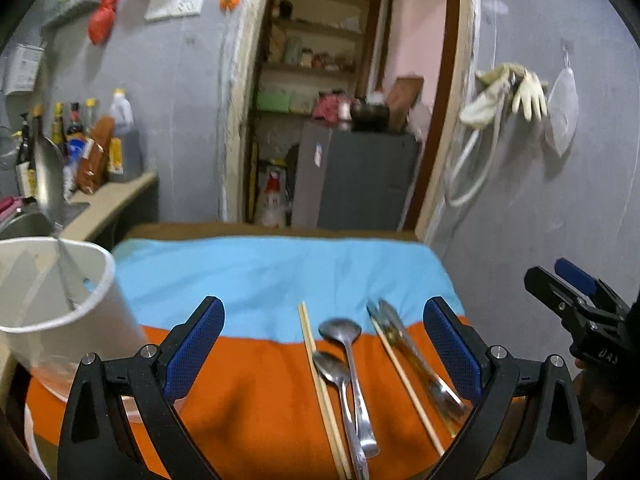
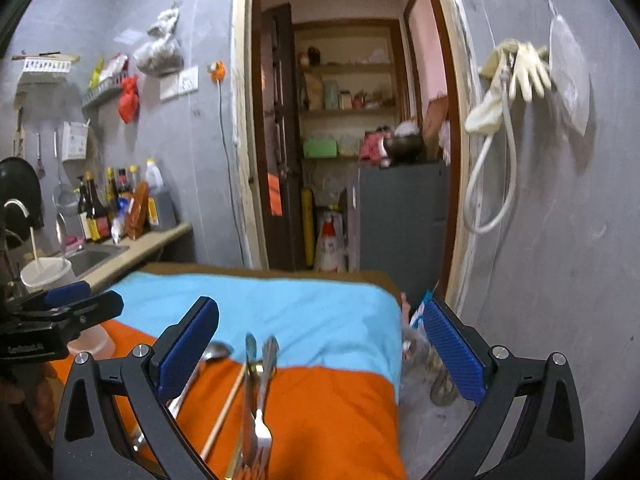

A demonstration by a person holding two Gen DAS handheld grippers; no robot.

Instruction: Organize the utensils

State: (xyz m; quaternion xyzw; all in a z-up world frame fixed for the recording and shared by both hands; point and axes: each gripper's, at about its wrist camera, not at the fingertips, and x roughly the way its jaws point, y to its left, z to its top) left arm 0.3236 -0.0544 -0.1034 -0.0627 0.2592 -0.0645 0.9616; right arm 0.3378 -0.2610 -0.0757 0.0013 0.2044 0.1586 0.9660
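Left wrist view: left gripper [image 1: 322, 344] jaws wide apart, empty, above two steel spoons [image 1: 348, 368] and pale wooden chopsticks [image 1: 320, 384] on the orange-and-blue cloth [image 1: 256, 280]. White plastic cup [image 1: 60, 304] at left holds one metal utensil.

Right wrist view: right gripper [image 2: 320, 354] likewise spread, holding nothing, over overlapping steel forks [image 2: 260, 392] near the cloth's right edge. Risk: closing on the pile could catch several pieces or push one off the edge.
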